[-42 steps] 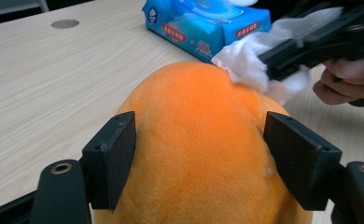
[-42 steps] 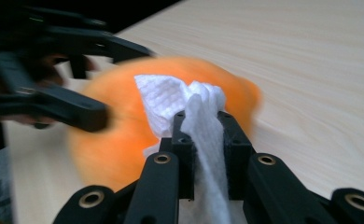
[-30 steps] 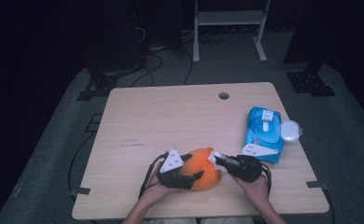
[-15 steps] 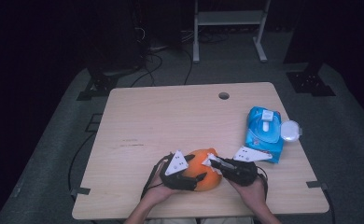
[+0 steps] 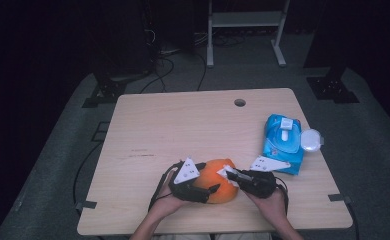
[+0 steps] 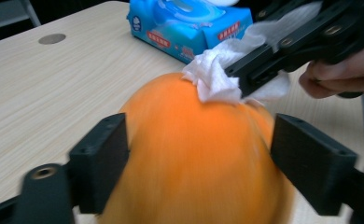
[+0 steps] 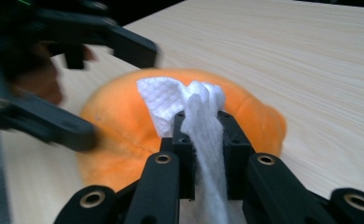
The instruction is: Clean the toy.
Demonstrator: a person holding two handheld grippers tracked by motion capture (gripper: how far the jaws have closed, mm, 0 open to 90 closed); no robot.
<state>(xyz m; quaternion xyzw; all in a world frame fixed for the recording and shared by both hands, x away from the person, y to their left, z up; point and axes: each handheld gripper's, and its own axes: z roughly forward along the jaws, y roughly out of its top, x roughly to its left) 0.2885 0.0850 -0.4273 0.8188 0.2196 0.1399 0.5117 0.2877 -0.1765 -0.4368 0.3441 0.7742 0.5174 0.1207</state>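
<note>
Currently, the left gripper (image 5: pixel 210 192) brackets the orange ball (image 5: pixel 219 186) at the table's (image 5: pixel 193 125) near edge; its jaws have just been opening and stand clear of it. Right gripper (image 5: pixel 230 174) clamps a white wipe (image 7: pixel 189 105) against the top. Wiping appears underway, unfinished.

In the left gripper view the orange ball (image 6: pixel 194 158) is smeared by motion blur and runs off the bottom edge, so whether the left gripper (image 6: pixel 199 163) presses its jaws on the ball's flanks cannot be told. In the right gripper view that gripper is a dark blur at the left edge, and the white wipe (image 7: pixel 199 121) leaves the frame at the bottom. In the high view the print on the blue wipe pack (image 5: pixel 283 142) is too small to read, and both forearms are cut off by the bottom edge.
</note>
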